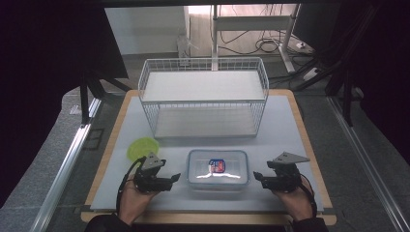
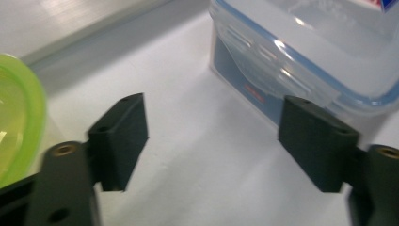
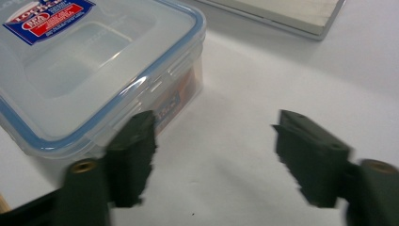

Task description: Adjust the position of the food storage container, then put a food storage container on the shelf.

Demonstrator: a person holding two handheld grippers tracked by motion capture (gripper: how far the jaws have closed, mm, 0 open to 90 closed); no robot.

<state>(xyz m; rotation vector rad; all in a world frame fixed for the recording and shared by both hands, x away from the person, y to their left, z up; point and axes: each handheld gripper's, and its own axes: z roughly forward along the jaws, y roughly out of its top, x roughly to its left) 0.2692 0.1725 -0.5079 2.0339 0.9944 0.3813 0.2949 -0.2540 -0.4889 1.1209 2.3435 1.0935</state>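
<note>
Nearest, two hands hold black two-jaw grippers at the front edge of the pale grey matte tabletop (image 1: 290,121). Left gripper (image 1: 175,177) sits just left of the clear rectangular plastic food container (image 1: 217,167), jaws spread wide with nothing between them; in the left gripper view (image 2: 211,146) the blocky black jaws are well apart over bare tabletop, one close by the container's side latch flap (image 2: 263,77). Right gripper (image 1: 257,178) mirrors it just right of the container, jaws likewise wide apart and empty; in the right gripper view (image 3: 214,157) one jaw is near the container's (image 3: 94,70) corner, touching or not I cannot tell.

Container lies flat near the front middle of the tabletop between both grippers. Lid is translucent, glossy, rounded corners, blue seal line round the rim, red-and-blue label (image 1: 217,166) on top.

Left of it, a round lime-green translucent plastic dish (image 1: 142,148), smooth rim, near the left gripper.

Farther back, a white wire-mesh two-tier rack (image 1: 203,96) with flat white shelf boards, standing upright mid-table.
</note>
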